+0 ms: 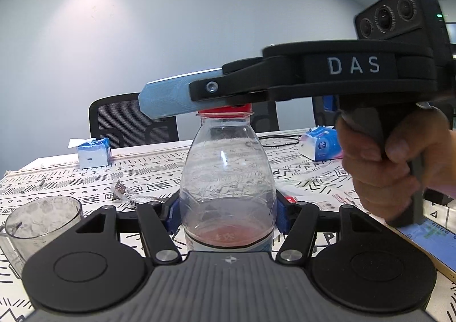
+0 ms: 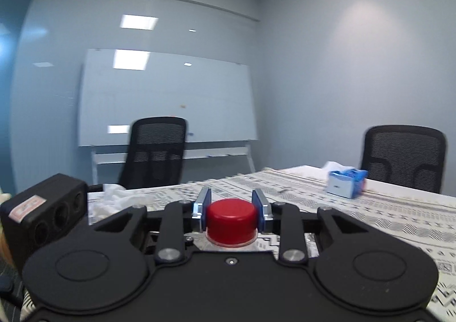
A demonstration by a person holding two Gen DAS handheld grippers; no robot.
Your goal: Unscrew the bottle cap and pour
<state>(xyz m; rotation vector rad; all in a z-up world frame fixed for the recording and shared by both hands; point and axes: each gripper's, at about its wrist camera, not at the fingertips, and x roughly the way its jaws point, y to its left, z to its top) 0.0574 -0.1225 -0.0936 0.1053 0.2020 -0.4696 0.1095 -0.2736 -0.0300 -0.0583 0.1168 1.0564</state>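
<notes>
A clear plastic bottle (image 1: 228, 179) with a little pink liquid at its bottom stands upright on the patterned tablecloth (image 1: 148, 168). My left gripper (image 1: 228, 215) is shut on the bottle's lower body, a blue pad on each side. The bottle's red cap (image 1: 225, 111) is clamped from the right by my right gripper, whose light-blue finger (image 1: 168, 101) lies across it; a hand (image 1: 382, 165) holds that gripper's handle. In the right wrist view the right gripper (image 2: 231, 209) is shut on the red cap (image 2: 230, 220), pads pressing both sides. A clear empty cup (image 1: 42, 222) stands at the left.
A small blue-and-white carton (image 1: 94, 152), a crumpled wrapper (image 1: 125, 190) and a tissue pack (image 1: 320, 143) lie on the table. A phone (image 1: 430, 242) lies at the right edge. Black office chairs (image 2: 155, 151) and a whiteboard (image 2: 168, 96) stand behind.
</notes>
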